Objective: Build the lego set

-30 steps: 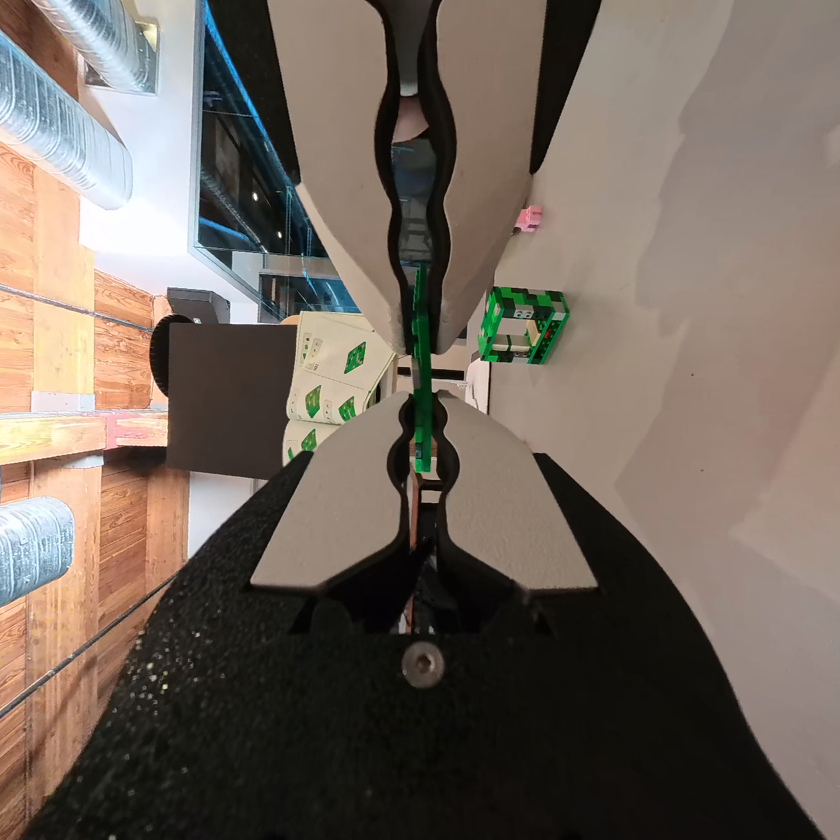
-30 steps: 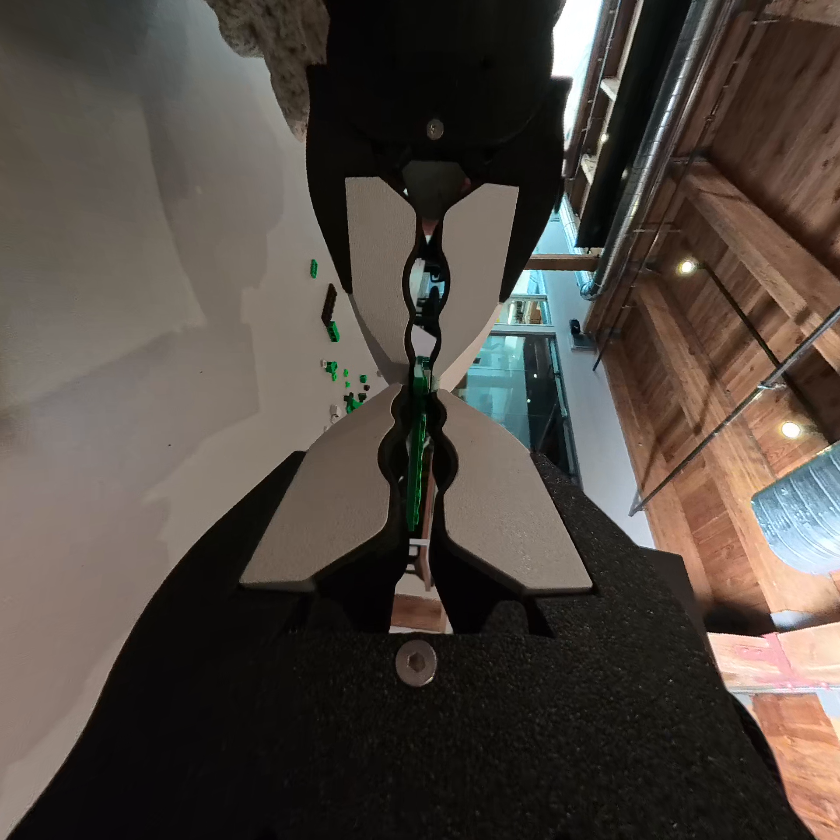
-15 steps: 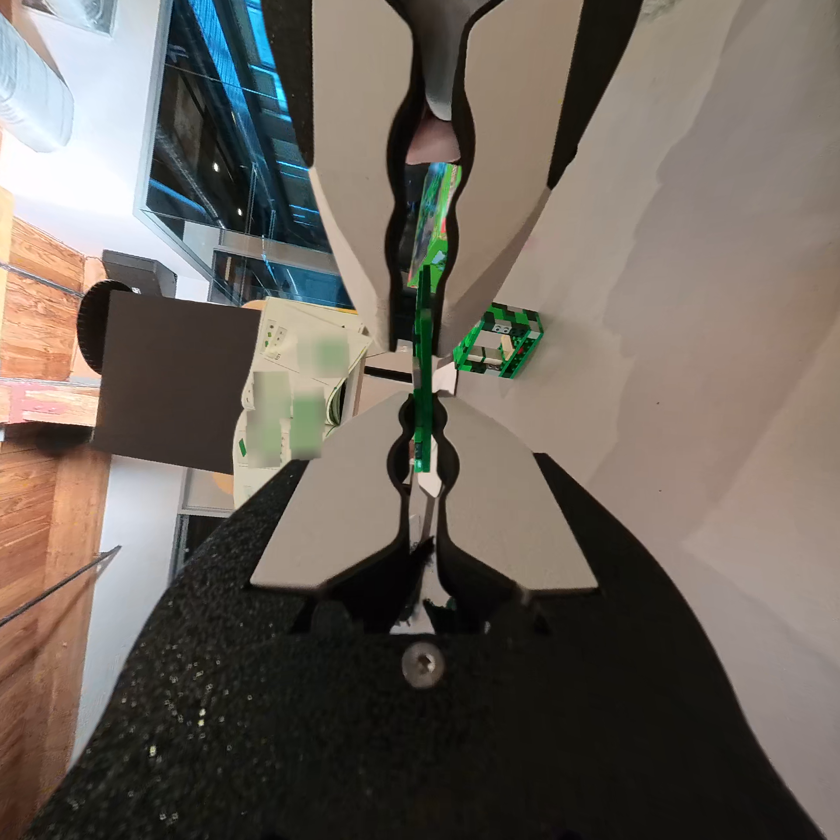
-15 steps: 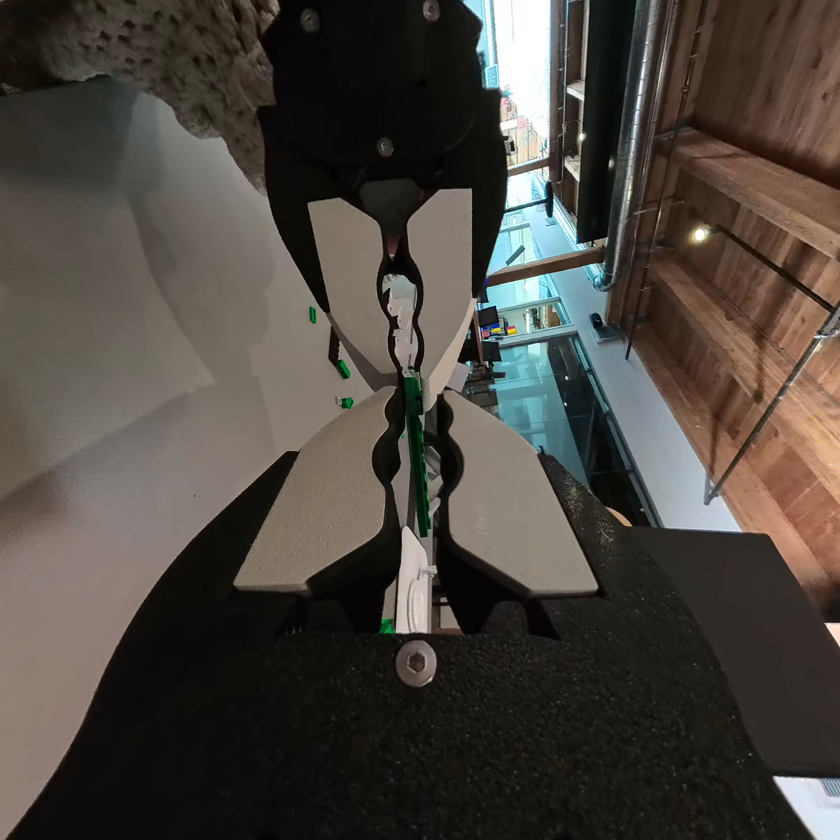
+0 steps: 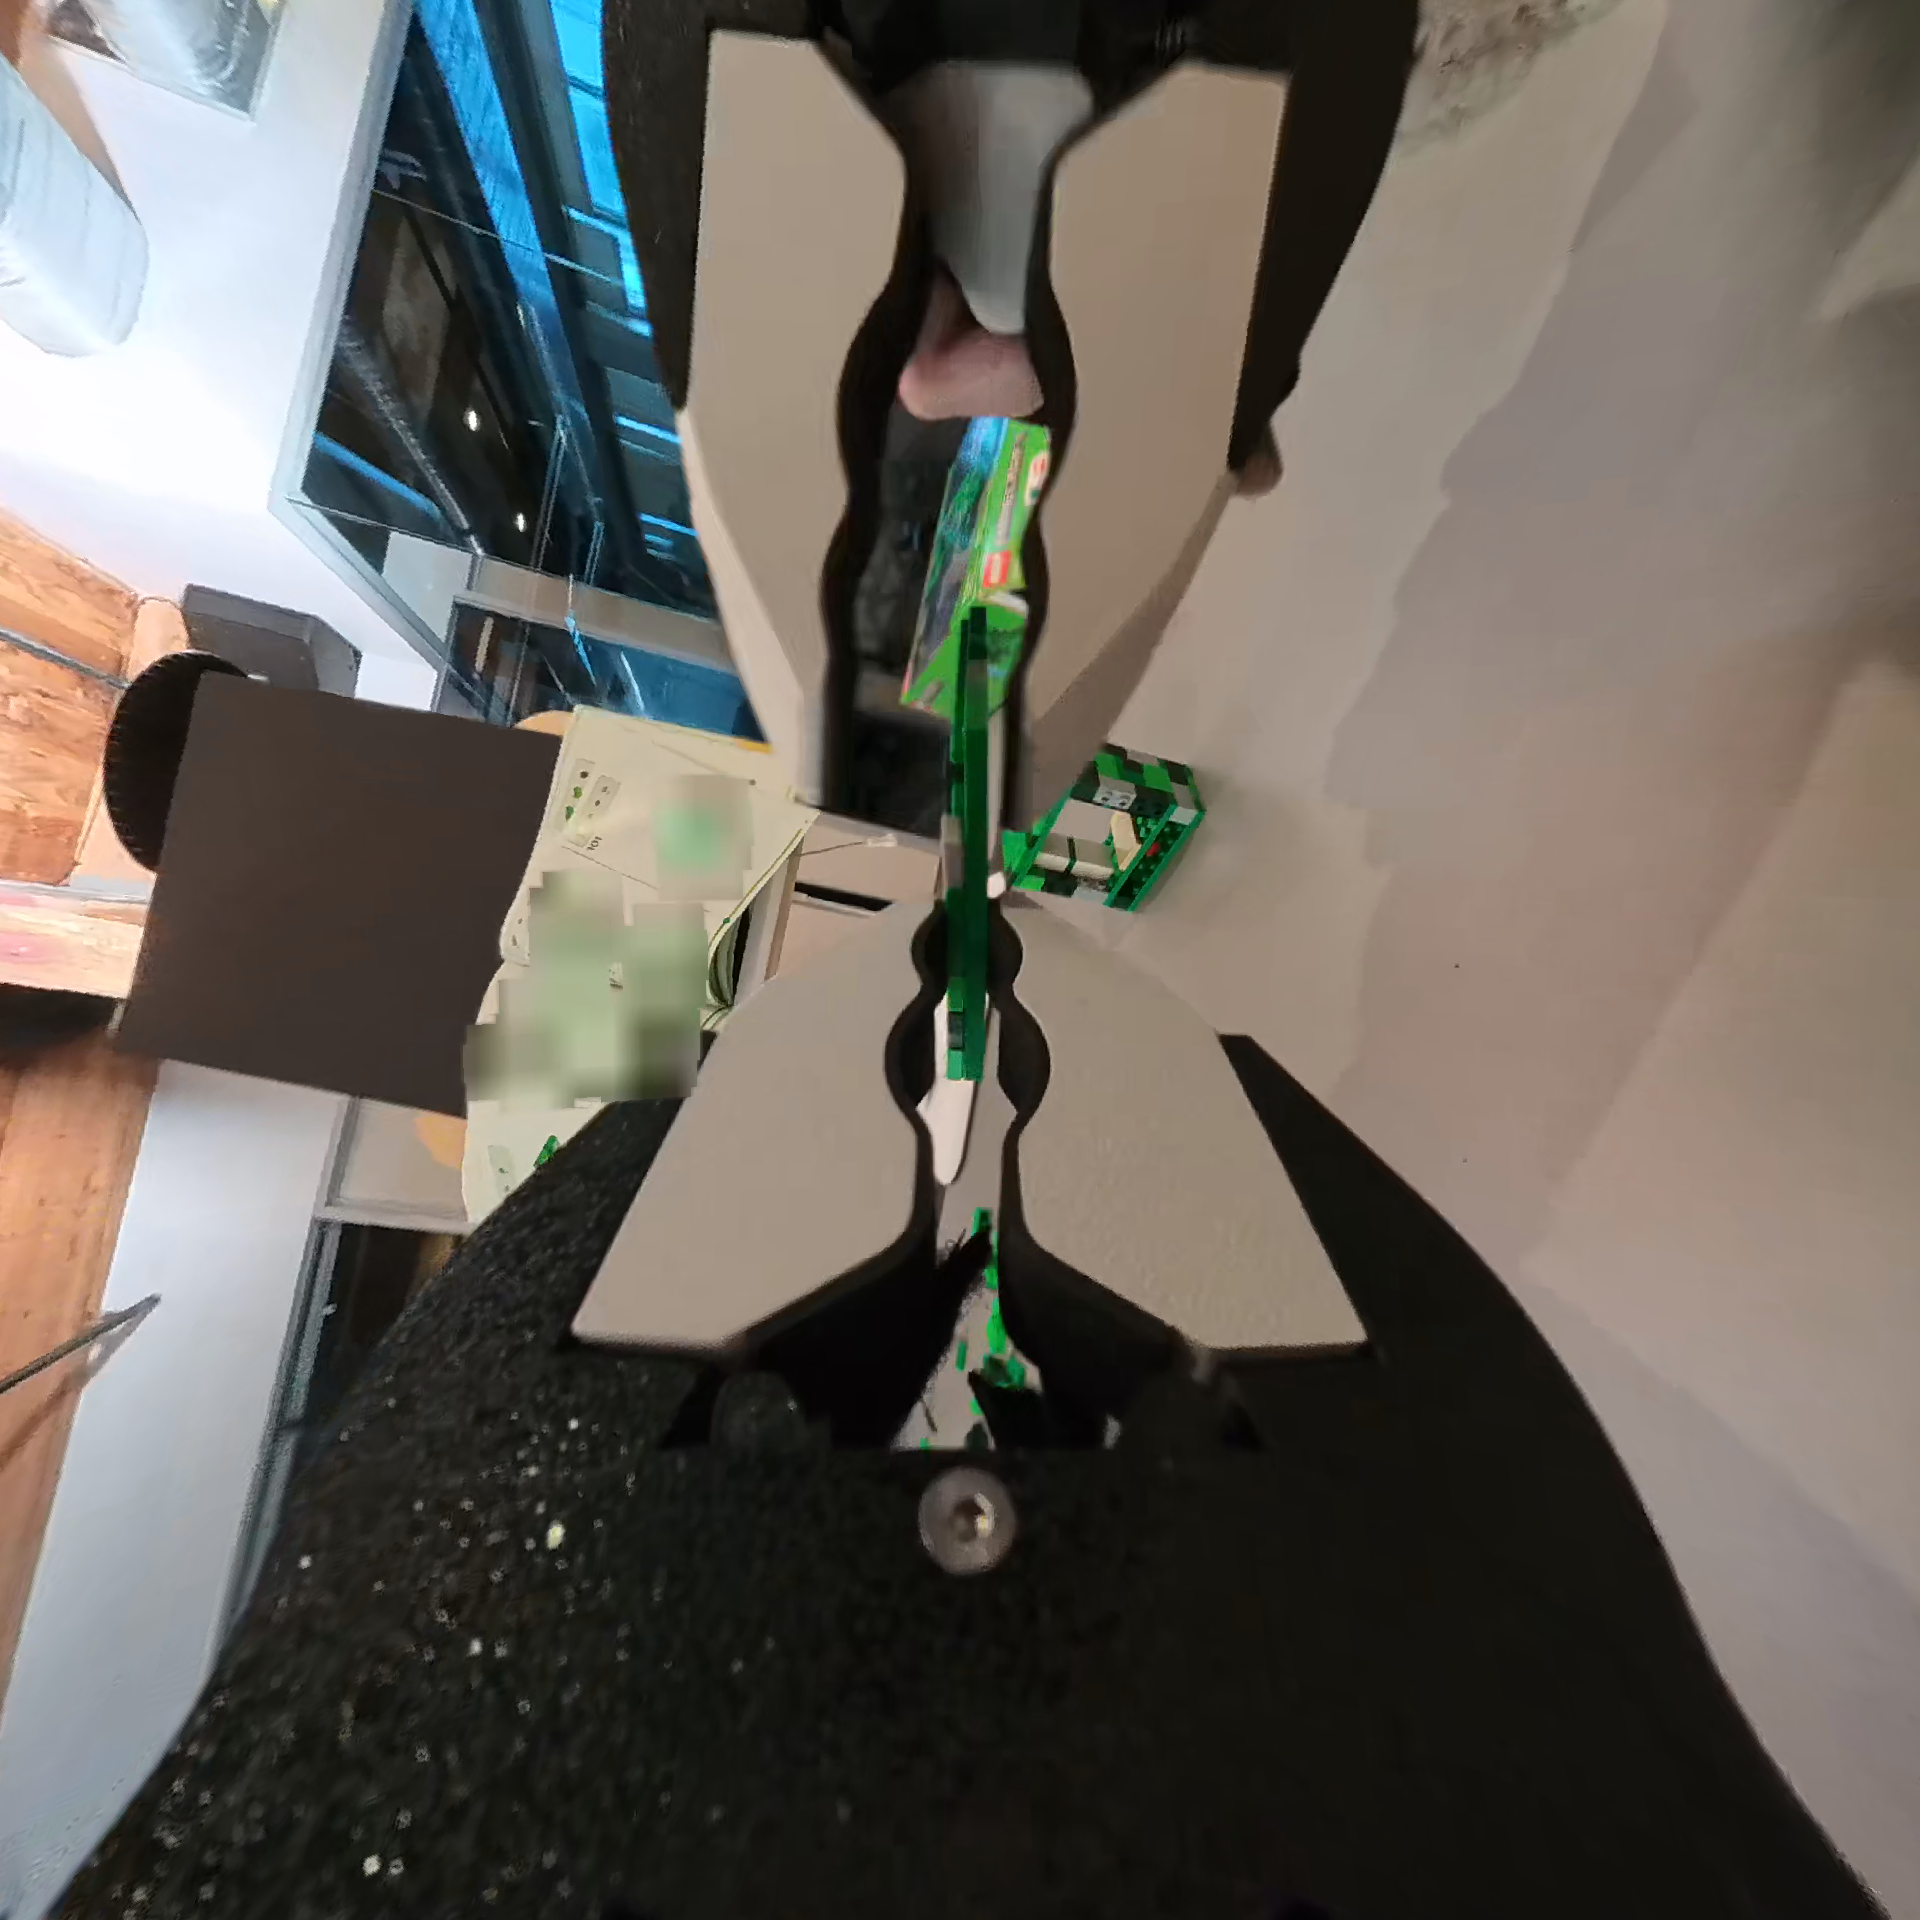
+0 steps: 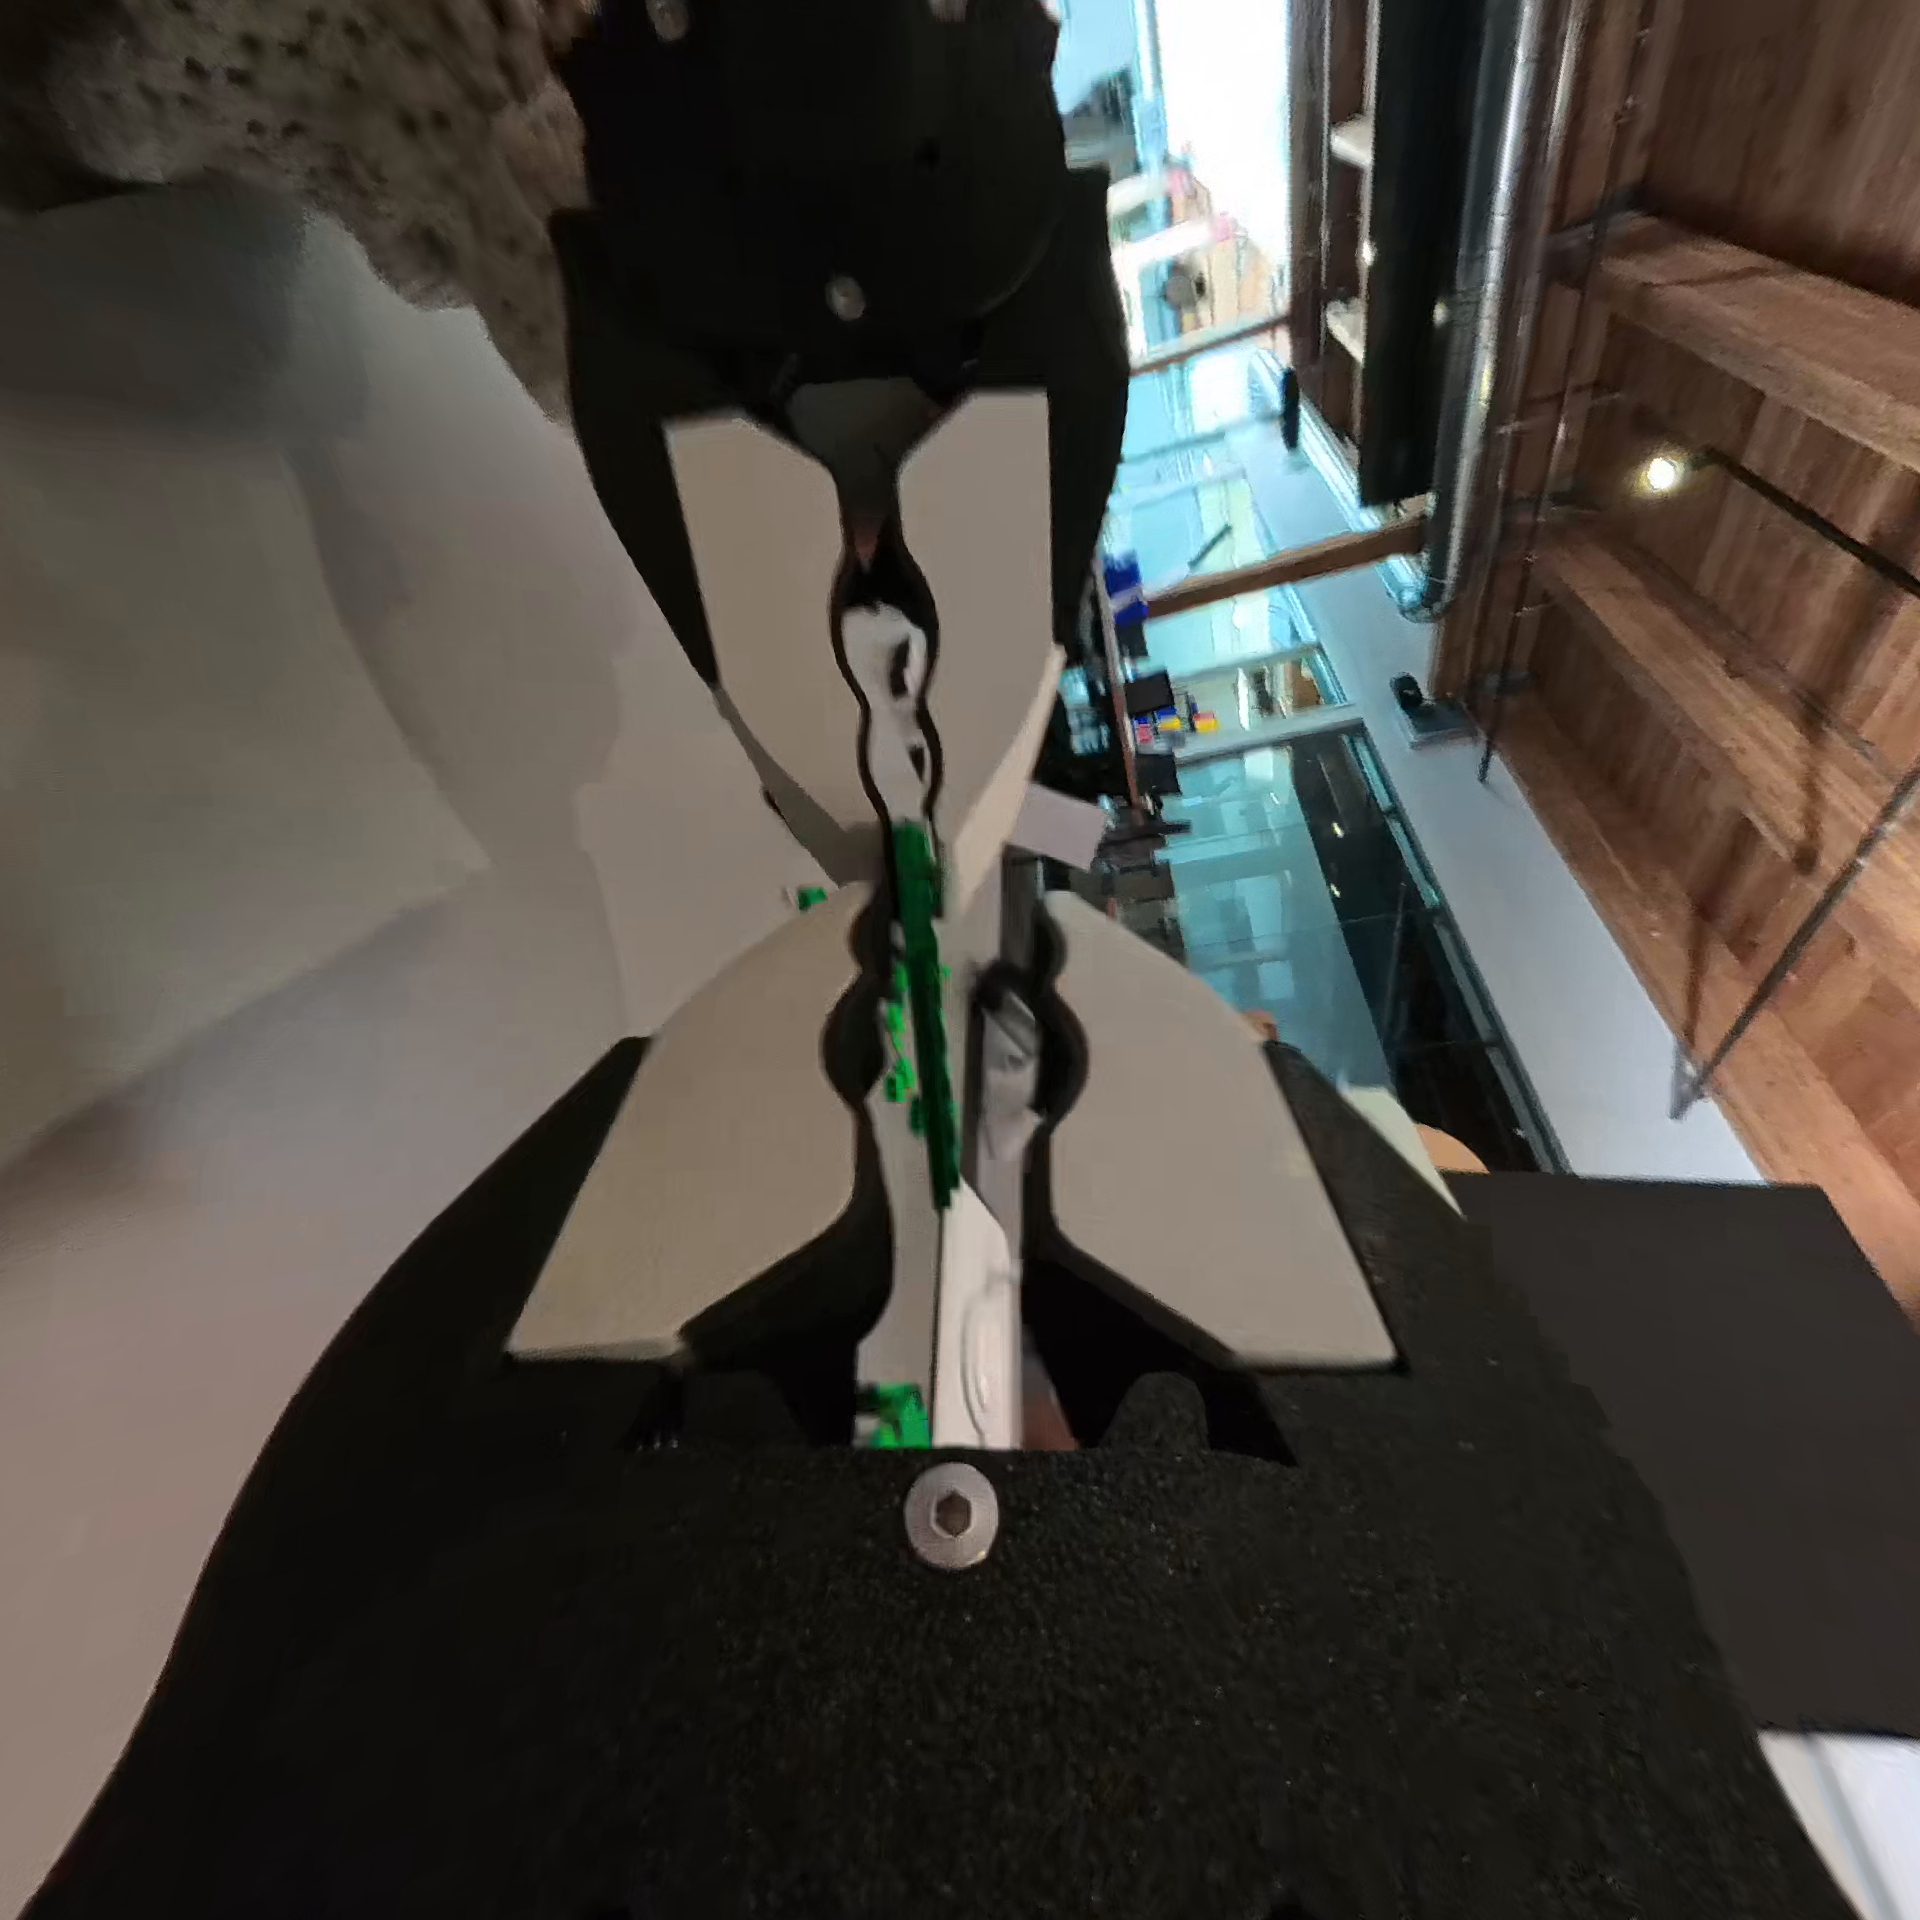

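A thin green Lego plate [image 5: 968, 831] is seen edge-on, held in the air between my two grippers, which face each other tip to tip. My left gripper [image 5: 968, 914] is shut on its near end. It enters the right wrist view from the top, closed on the plate's far end [image 6: 914, 862]. My right gripper [image 6: 956, 904] has its jaws parted. The plate [image 6: 925, 1018] lies between them against the left finger, with a gap on the right side. A green-and-black cube-shaped Lego build [image 5: 1117, 842] stands on the white table [image 5: 1558, 935].
A green Lego box [image 5: 987, 551] shows between the far fingers. An open instruction booklet [image 5: 644, 883] leans by a black panel [image 5: 332, 883]. Loose green pieces [image 6: 888, 1423] lie on the table [image 6: 260, 935]. A person's finger [image 5: 966, 364] shows behind the right gripper.
The right gripper's jaws have parted around the plate. Both grippers have swung together, so the background has shifted. The left gripper still grips the plate.
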### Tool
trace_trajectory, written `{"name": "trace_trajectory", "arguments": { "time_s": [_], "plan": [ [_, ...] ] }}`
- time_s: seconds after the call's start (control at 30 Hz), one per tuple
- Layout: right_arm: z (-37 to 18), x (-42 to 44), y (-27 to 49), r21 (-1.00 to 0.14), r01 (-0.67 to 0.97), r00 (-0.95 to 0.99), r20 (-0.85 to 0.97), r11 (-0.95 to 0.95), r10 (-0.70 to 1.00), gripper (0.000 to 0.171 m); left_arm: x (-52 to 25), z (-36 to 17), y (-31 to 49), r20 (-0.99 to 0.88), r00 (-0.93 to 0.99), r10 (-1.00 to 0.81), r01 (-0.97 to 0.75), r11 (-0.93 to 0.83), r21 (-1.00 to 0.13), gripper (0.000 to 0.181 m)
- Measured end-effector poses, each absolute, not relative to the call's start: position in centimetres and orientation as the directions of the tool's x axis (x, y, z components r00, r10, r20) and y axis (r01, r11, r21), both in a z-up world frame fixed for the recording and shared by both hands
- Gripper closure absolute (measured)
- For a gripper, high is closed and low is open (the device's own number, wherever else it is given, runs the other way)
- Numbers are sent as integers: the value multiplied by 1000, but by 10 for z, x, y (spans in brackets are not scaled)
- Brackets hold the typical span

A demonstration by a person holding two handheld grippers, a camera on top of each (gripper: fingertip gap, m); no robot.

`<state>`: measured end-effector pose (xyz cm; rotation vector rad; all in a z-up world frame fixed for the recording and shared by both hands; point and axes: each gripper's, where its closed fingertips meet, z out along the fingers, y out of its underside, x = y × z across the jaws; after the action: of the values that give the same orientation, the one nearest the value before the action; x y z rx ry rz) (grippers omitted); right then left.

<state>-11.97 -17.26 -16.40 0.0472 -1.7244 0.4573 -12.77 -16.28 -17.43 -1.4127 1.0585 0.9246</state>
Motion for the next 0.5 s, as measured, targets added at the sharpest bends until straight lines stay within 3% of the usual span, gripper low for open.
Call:
{"name": "trace_trajectory", "arguments": {
  "time_s": [0.03,0.1,0.17,0.27,0.33,0.4,0.5],
  "plan": [
    [-165,-123,-165,-246,-242,-210,958,938,197,135,-127,-173,-163,-942,318,-108,-947,9,-321,175],
    [-165,-127,-153,-219,-205,-192,965,954,181,135,-125,-170,-165,-923,369,-109,-926,47,-376,175],
    [-166,-127,-151,-226,-202,-191,964,953,188,156,-124,-166,-165,-903,416,-105,-903,65,-424,175],
    [-165,-130,-150,-269,-195,-189,954,943,233,165,-127,-158,-163,-860,503,-84,-858,75,-509,171],
    [-162,-133,-147,-380,-177,-212,915,908,342,165,-133,-154,-161,-808,584,-78,-806,62,-588,151],
    [-160,-135,-145,-597,-157,-309,786,787,535,165,-138,-153,-159,-727,679,-103,-727,43,-685,136],
    [-154,-133,-147,-875,-101,-494,457,473,740,165,-140,-149,-157,-532,828,-178,-535,37,-844,132]
  ]
}}
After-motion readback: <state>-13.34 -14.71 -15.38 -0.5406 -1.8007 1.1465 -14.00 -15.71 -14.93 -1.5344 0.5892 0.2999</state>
